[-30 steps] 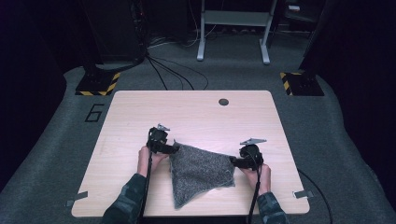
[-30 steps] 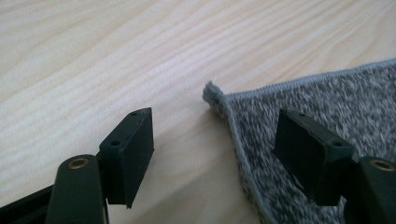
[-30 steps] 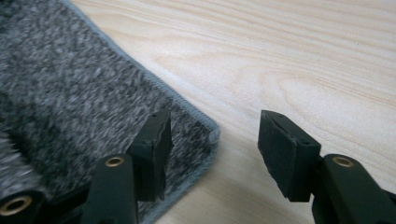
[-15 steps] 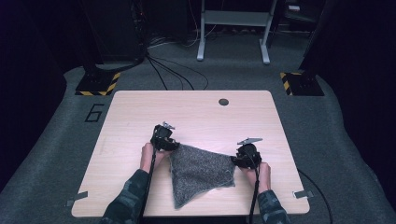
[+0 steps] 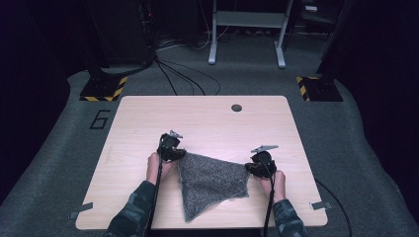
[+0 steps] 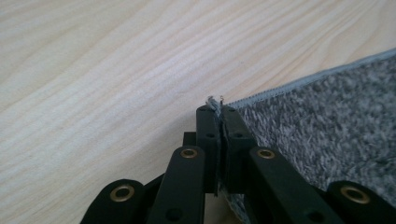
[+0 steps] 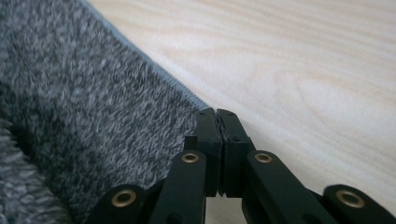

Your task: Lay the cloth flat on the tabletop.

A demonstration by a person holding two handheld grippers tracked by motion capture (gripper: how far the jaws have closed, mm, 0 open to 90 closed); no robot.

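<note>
Progress: judging by the layout, the grey cloth [image 5: 212, 183] is gripped at two corners and pulled taut along its far edge; spreading or folding it flat looks like what is left, since its near part tapers to a point instead of lying square.
Cloth, near end: the point reaches toward the near edge of the table [image 5: 148, 118], between the person's two forearms.
Cloth, place: it lies on the near half of the table, slightly toward the person's right of centre.
Left gripper [image 5: 170, 147]: at the cloth's far left corner; in the left gripper view its jaws are pressed together on the hemmed corner [image 6: 215, 103], a tuft of edge poking out above them.
Right gripper [image 5: 260, 163]: at the cloth's right corner, a little nearer the person than the left one; in the right gripper view its jaws are closed tight on the hem [image 7: 187, 95], no gap between them.
Cloth surface: fuzzy, speckled grey, with a thin pale binding along the edge.
Beyond the cloth: bare wood, then a small dark round hole [image 5: 236, 107] near the table's far edge.
Farther off: grey floor, cables [image 5: 183, 79], and two yellow-and-black striped bases [image 5: 104, 89].
</note>
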